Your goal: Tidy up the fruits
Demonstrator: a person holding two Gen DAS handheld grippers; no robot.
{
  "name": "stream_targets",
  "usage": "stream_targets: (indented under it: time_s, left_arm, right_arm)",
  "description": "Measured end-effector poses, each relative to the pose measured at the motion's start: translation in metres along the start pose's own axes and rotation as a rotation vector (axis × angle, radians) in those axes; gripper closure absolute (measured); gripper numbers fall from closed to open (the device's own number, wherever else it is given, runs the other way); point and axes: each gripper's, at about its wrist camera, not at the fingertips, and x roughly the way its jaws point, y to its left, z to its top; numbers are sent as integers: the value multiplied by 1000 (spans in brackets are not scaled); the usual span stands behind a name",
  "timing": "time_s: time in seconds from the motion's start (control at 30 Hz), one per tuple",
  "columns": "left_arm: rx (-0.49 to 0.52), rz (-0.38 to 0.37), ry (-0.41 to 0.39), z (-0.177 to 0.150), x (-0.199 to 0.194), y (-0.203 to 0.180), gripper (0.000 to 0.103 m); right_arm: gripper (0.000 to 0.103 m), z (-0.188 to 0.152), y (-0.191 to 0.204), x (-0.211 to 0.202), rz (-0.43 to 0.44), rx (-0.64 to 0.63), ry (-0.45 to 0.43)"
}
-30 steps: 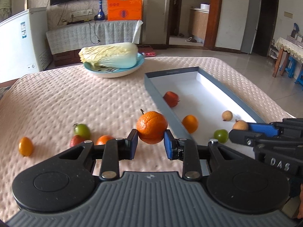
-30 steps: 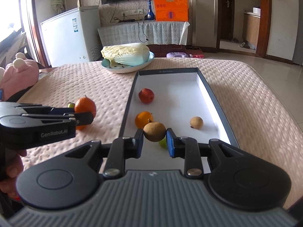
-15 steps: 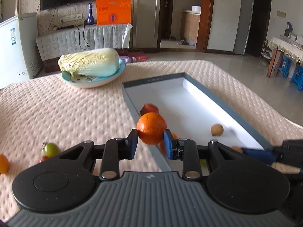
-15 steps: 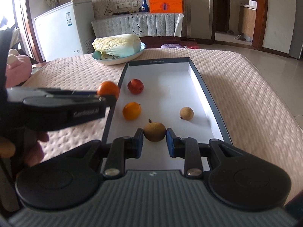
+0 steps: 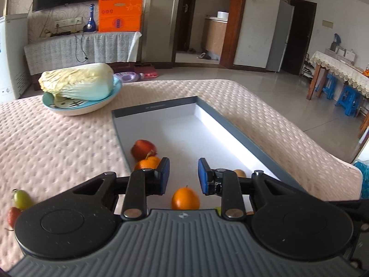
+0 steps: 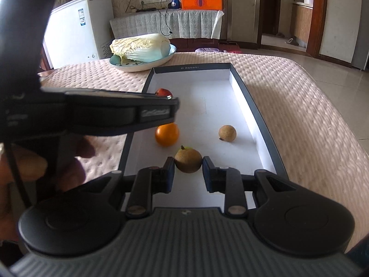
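Note:
My left gripper point(image 5: 184, 175) hangs over the grey box point(image 5: 230, 124) with its jaws closing and nothing between its blue pads. An orange with a stem point(image 5: 147, 162) lies in the box beside a red fruit point(image 5: 143, 149), partly behind the left finger. A second orange point(image 5: 185, 198) sits nearer, below the jaws. My right gripper point(image 6: 188, 165) is shut on a round brown fruit point(image 6: 188, 161) just above the box floor point(image 6: 203, 106). In the right wrist view the left gripper point(image 6: 170, 106) crosses from the left and hides part of the red fruit point(image 6: 162, 91).
A loose brown fruit point(image 6: 227, 133) lies near the box's right wall. A green fruit point(image 5: 22, 199) and a red one point(image 5: 13, 214) rest on the pink cloth at left. A cabbage point(image 5: 76, 87) in a blue bowl point(image 5: 92, 106) stands beyond the box. A hand point(image 6: 34, 168) holds the left gripper.
The left gripper swung right from the cloth to over the box, and the orange it held has left its jaws and lies in the box. The right gripper kept its brown fruit.

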Motion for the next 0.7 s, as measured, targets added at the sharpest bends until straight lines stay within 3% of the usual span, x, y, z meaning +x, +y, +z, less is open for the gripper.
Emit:
stream_targets:
  time_s: [0.7]
  left_arm:
    - [12, -23, -1, 2, -2, -1, 71]
  right_arm:
    - [74, 0, 4, 7, -4, 3, 9]
